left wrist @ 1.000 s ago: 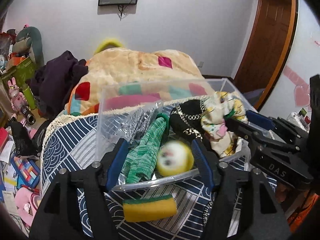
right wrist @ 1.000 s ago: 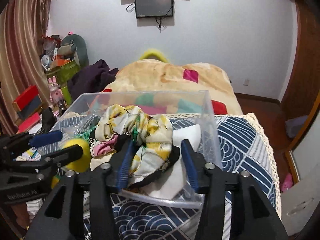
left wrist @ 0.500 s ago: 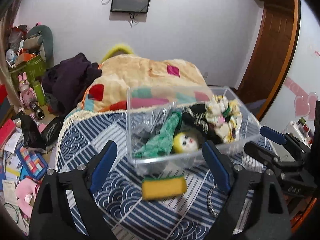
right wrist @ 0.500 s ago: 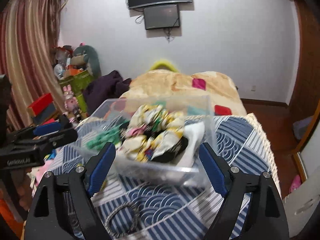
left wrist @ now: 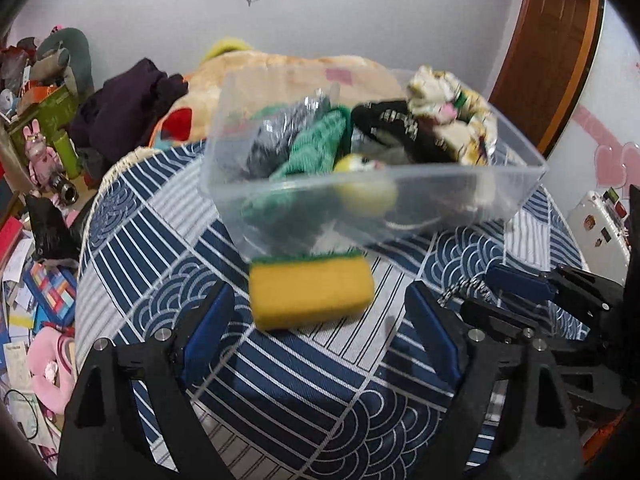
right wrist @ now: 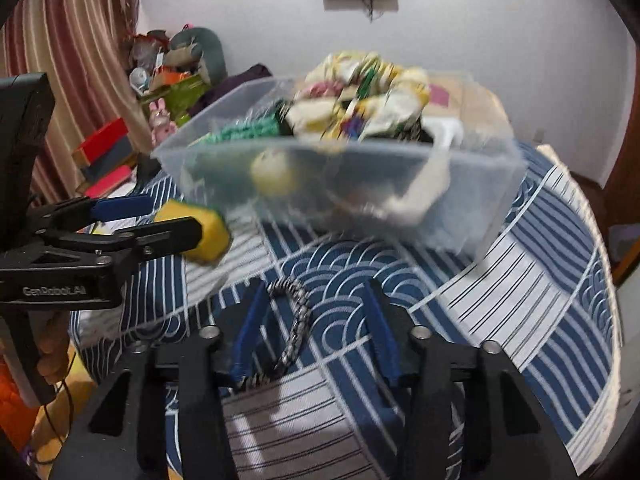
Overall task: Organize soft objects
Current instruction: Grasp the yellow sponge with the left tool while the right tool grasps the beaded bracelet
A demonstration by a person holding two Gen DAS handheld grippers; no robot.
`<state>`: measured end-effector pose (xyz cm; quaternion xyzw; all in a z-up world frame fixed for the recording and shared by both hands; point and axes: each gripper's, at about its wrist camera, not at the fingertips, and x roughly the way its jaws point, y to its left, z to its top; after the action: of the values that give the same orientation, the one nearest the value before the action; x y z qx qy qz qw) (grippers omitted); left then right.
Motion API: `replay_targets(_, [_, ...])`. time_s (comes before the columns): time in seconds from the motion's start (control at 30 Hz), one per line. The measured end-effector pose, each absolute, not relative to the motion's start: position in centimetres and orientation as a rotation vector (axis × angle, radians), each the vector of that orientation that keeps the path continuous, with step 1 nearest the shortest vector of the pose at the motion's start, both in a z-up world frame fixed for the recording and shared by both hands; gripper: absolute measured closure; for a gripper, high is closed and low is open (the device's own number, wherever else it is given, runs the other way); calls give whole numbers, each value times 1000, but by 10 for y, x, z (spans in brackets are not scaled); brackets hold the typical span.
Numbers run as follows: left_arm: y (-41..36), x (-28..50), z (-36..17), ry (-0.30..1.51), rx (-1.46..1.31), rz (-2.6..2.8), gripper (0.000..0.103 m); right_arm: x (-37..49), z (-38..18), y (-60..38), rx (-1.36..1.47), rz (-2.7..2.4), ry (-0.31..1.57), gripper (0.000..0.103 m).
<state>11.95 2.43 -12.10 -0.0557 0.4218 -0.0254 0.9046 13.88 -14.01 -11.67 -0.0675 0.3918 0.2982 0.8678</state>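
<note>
A clear plastic bin (left wrist: 516, 196) (right wrist: 472, 200) stands on the blue patterned tablecloth (left wrist: 168, 248). It holds a green knit piece (left wrist: 316, 148), a yellow ball (left wrist: 364, 184), a black item and a floral scrunchie (left wrist: 452, 112) (right wrist: 360, 92). A yellow sponge with a green top (left wrist: 310, 290) (right wrist: 206, 232) lies before the bin. My left gripper (left wrist: 320, 320) is open with its fingers either side of the sponge, not touching. A black-and-white braided band (right wrist: 294, 320) lies between the fingers of my open right gripper (right wrist: 316, 320).
A bed with a patchwork blanket (left wrist: 280, 68) lies behind the table. Toys, boxes and papers (left wrist: 44, 112) crowd the floor at left. A wooden door (left wrist: 556, 48) is at right. The table edge has a cream fringe (right wrist: 600, 280).
Both grippers have pulled back from the bin and dropped low over the tablecloth. The left now frames the sponge, the right now frames the braided band. The scrunchie stays in the bin.
</note>
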Motion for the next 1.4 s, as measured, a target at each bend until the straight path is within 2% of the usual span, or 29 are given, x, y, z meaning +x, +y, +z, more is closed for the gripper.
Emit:
replay_targets(0.13, [22,122,-130,895,-119,-49,19,134,-120,-133,-166,643,817,72])
replay_targets(0.2, [19,123,-134,910,-115,-55,31,135,-120,-130,-164,656,818,88])
replay_targets(0.27, [16,121,-135,905,-98,-41,37,133,-120,-128,-161,654,816,91])
replay_targets(0.4, [16,116,-130,888,-120,-66,44,131,-117,-128,-153,642,786,93])
replay_targets(0.83, [12,97,-87,768,-117,-97,45,127,-104,-135,-119,642,736,94])
replay_targets(1.0, [19,99,-83,762,-132,-94,45,139,-120,-135,-85,646,821,84])
replay_targets(1.17, [22,99,-85,764,-134,-88,45,145,-130,-124,-102,664,846,84])
replay_targets(1.27, [23,99,-85,758,-137,-86,45,144,-126,-121,-100,690,832,94])
replay_targets(1.4, [25,100,-80,740,-140,-78,45,138,-118,-123,-97,695,786,96])
